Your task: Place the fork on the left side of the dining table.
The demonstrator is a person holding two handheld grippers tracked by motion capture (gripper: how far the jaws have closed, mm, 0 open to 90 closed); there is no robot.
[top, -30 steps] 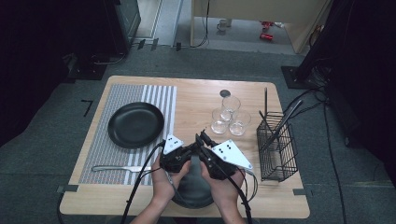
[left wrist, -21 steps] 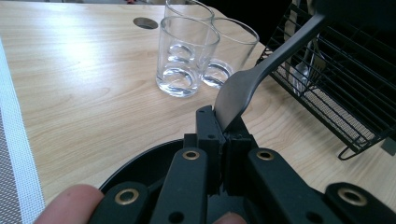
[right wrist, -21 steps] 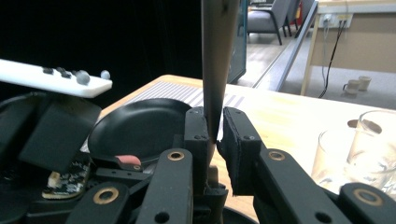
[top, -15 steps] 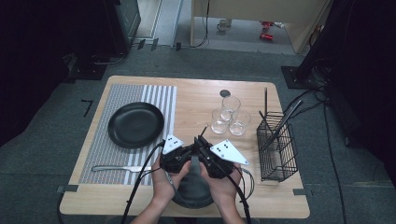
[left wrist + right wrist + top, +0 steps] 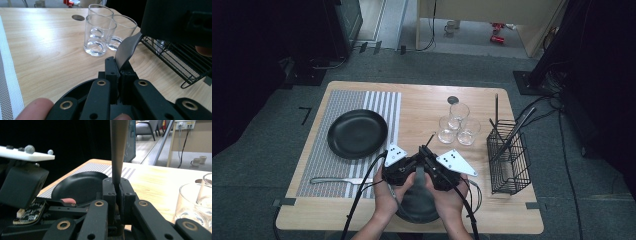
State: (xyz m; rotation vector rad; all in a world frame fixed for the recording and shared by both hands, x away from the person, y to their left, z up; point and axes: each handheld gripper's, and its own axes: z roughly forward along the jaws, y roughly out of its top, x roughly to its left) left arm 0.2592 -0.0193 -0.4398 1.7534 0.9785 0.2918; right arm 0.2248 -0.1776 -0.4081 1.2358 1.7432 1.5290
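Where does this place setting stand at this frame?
Looks done: the black plate sits on the striped mat, with a silver utensil laid in front of it. In hand: the left gripper and right gripper are both shut on one dark utensil. Probably left: laying it down; more utensils stand in the wire basket.

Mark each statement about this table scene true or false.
1. Three glasses stand on the table. True.
2. The plate lies on bare wood. False: it lies on the striped mat.
3. The left gripper and the right gripper are both shut on a dark utensil. True.
4. The basket stands left of the plate. False: it stands at the table's right side, beyond the glasses.
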